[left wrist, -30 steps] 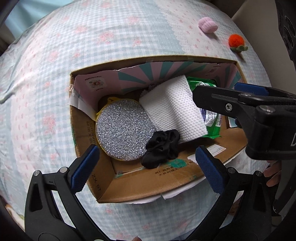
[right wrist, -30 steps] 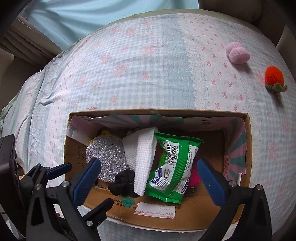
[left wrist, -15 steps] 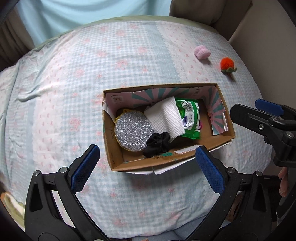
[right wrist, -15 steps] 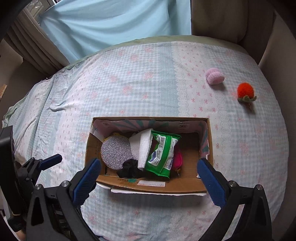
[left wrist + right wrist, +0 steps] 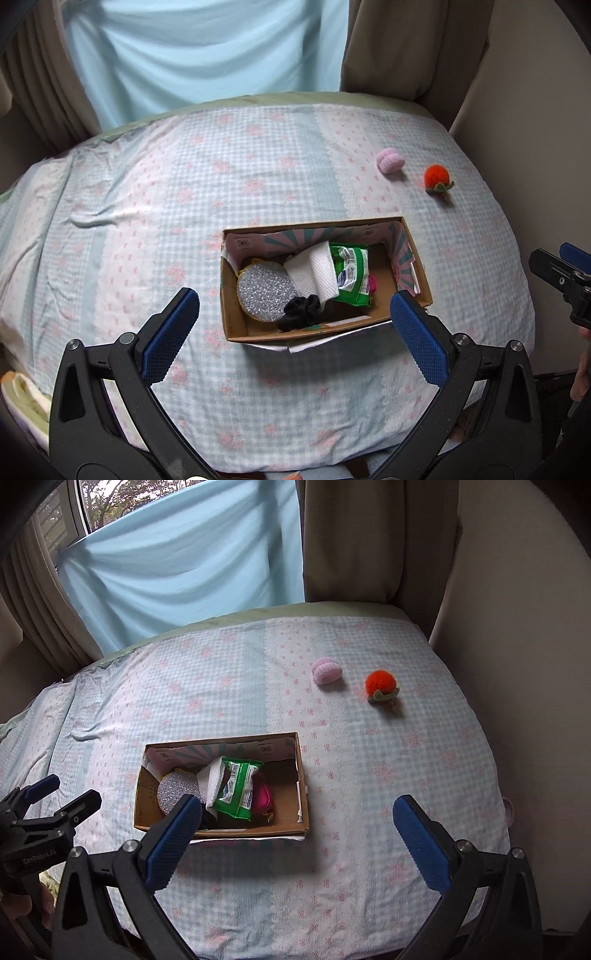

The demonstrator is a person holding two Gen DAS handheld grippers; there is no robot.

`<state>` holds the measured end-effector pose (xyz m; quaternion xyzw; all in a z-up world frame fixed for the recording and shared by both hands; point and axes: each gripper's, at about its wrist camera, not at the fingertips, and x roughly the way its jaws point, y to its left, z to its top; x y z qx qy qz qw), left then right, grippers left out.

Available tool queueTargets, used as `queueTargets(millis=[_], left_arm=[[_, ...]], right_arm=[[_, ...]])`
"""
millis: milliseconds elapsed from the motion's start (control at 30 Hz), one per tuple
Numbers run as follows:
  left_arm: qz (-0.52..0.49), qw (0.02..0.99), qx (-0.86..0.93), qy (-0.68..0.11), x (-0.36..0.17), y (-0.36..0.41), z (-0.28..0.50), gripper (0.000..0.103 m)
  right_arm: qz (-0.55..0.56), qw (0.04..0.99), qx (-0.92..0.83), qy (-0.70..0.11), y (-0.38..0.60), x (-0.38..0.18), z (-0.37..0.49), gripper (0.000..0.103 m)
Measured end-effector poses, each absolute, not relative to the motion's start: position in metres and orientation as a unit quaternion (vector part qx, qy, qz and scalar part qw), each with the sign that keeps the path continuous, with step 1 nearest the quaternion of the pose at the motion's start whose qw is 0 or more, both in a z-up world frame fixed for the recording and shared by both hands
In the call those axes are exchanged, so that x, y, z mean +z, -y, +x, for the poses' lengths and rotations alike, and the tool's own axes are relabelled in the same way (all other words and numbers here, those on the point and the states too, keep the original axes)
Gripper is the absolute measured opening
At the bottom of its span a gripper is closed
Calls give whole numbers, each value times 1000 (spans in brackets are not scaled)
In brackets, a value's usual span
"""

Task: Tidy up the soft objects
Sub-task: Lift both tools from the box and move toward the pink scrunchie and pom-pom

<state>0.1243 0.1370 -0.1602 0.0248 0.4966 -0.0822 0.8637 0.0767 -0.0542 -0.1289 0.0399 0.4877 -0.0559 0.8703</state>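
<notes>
A cardboard box (image 5: 415,254) (image 5: 302,794) sits on the bed. It holds a silver glitter disc (image 5: 264,291), a white cloth (image 5: 314,273), a green wipes pack (image 5: 352,277) (image 5: 238,786), a black scrunchie (image 5: 301,314) and a pink item (image 5: 263,797). A pink knitted ball (image 5: 389,164) (image 5: 327,670) and an orange knitted fruit (image 5: 437,178) (image 5: 381,685) lie on the bed beyond the box. My left gripper (image 5: 293,332) is open and empty, high above the box. My right gripper (image 5: 299,834) is open and empty, high above the bed right of the box.
The bed has a blue-and-pink checked cover (image 5: 147,221). A light blue sheet (image 5: 184,554) and beige curtains (image 5: 369,535) hang behind it. A wall (image 5: 517,627) borders the bed on the right.
Both grippers have risen and pulled back from the box, so the box looks much smaller and the whole bed and the curtains show. Both stay open and empty.
</notes>
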Motion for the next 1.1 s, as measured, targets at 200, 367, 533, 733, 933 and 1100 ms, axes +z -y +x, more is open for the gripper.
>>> queueTargets(millis=[200,367,533,733,933,1100], left_arm=[[10,872,-65,-485,-152,-100,110,103],[-9,876,-46,-479,-147,-62,106,103],[-34,880,-28,-473,-146,-22,118,103],[-41,881,-30,-471,-149,23,155,103],[-35,880,-50,-471,-164,56,206,103],[-10,873,-83,-481,-189,81,261,103]], right_arm=[[42,877,-51,-477,90,-125,61,103],[38,880,-33,-473,122,-121,57,103],[41,885,-17,-464,164,-120,66,103],[45,886,2,-462,211,-124,91,103],[46,885,8,-464,246,-135,124,103],[43,885,7,-463,270,-148,159,103]])
